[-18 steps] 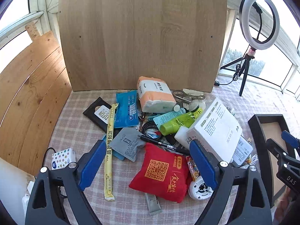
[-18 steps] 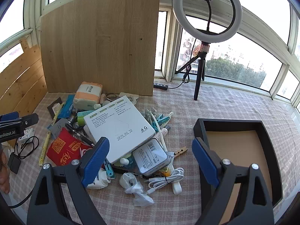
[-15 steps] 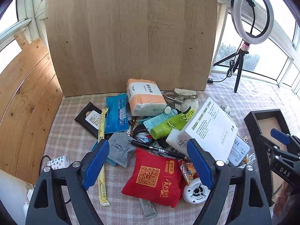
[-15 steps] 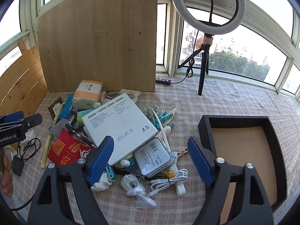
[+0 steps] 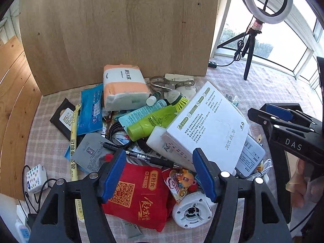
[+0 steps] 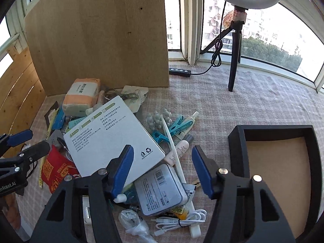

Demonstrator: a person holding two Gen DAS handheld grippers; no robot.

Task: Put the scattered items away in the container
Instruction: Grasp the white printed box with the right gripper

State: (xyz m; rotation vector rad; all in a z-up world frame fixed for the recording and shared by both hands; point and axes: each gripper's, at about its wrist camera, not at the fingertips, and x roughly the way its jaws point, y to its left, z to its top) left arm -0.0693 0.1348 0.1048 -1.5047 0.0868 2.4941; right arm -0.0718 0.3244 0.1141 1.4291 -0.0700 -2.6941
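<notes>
A heap of small items lies on the checked cloth. My left gripper [image 5: 159, 174] is open, hovering over a red snack packet [image 5: 137, 196] and a black pen [image 5: 149, 159], touching neither. Behind them are a big white box [image 5: 208, 125], a green tube [image 5: 154, 121] and a tissue pack [image 5: 123, 87]. My right gripper [image 6: 163, 171] is open above a grey tin [image 6: 160, 190], beside the white box [image 6: 113, 139]. Blue clothes pegs [image 6: 178, 125] and a white cable [image 6: 178, 220] lie nearby. The black container [image 6: 237, 139] sits to the right with nothing visible inside.
A tall wooden board [image 5: 121, 30] stands behind the heap, with wooden planks on the left. A ring light on a tripod [image 6: 232, 60] and its black inline remote [image 6: 180, 73] are at the back. A dotted white charger [image 5: 35, 177] lies at the left edge.
Both grippers have moved down and closer to the heap, so the items look larger. Their jaws have stayed open and nothing has been picked up.
</notes>
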